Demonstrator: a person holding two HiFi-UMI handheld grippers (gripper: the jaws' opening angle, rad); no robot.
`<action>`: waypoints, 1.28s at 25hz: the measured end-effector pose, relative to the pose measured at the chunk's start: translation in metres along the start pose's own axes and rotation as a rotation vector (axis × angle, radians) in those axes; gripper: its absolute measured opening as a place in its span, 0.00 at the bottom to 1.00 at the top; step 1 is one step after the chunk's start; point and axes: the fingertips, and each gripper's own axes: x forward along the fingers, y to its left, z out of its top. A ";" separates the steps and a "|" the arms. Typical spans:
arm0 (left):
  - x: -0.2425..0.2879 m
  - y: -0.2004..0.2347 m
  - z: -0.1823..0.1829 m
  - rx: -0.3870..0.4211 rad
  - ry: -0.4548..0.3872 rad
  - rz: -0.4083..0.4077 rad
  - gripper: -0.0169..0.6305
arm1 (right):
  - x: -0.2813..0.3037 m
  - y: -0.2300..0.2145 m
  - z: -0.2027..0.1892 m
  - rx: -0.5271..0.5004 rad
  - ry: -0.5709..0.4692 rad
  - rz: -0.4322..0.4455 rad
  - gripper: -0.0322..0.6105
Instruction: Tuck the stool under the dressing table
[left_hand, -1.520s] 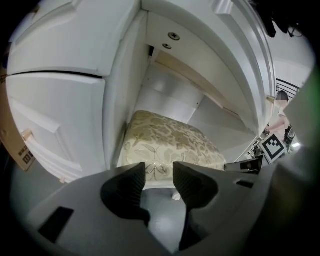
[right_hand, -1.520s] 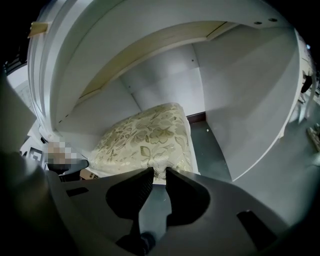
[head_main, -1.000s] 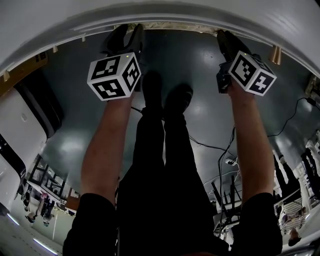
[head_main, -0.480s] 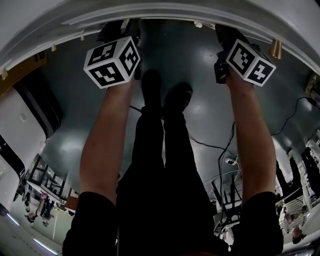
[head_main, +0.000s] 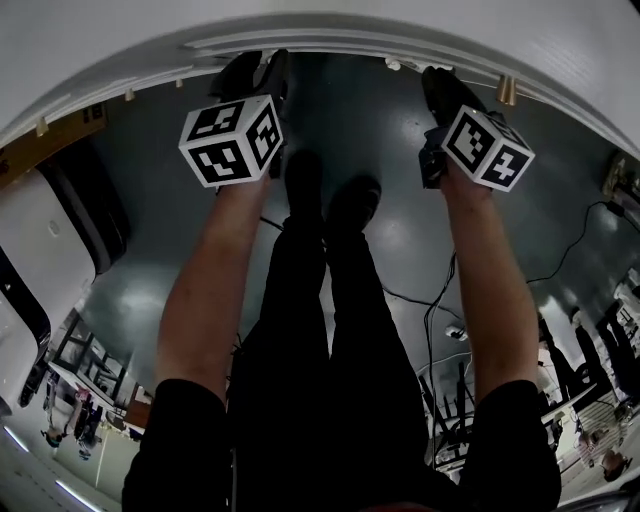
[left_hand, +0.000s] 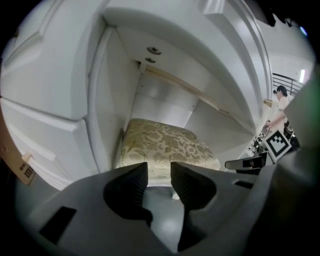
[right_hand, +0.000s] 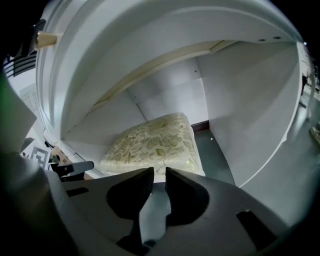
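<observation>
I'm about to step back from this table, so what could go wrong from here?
1. Cables trail across the floor beside the feet. A backward step could snag one.
2. The left gripper and right gripper, both empty, are close to the dressing table's edge, and the right is near a brass knob. A careless lift might knock the edge or the knob.

the stool stands on the floor inside the knee recess of the dressing table, between its left and right side walls. the left gripper and right gripper sit near the table's front edge, apart from the stool. the person's feet stand between them. a cable lies right of the legs.
</observation>
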 end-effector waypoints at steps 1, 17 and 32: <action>-0.008 -0.003 0.000 0.014 0.012 -0.003 0.25 | -0.008 0.006 0.001 -0.001 -0.002 0.007 0.18; -0.206 -0.153 0.116 0.113 0.027 -0.216 0.20 | -0.233 0.153 0.091 -0.001 -0.057 0.157 0.14; -0.367 -0.263 0.209 0.325 -0.063 -0.363 0.19 | -0.406 0.259 0.155 -0.159 -0.198 0.221 0.12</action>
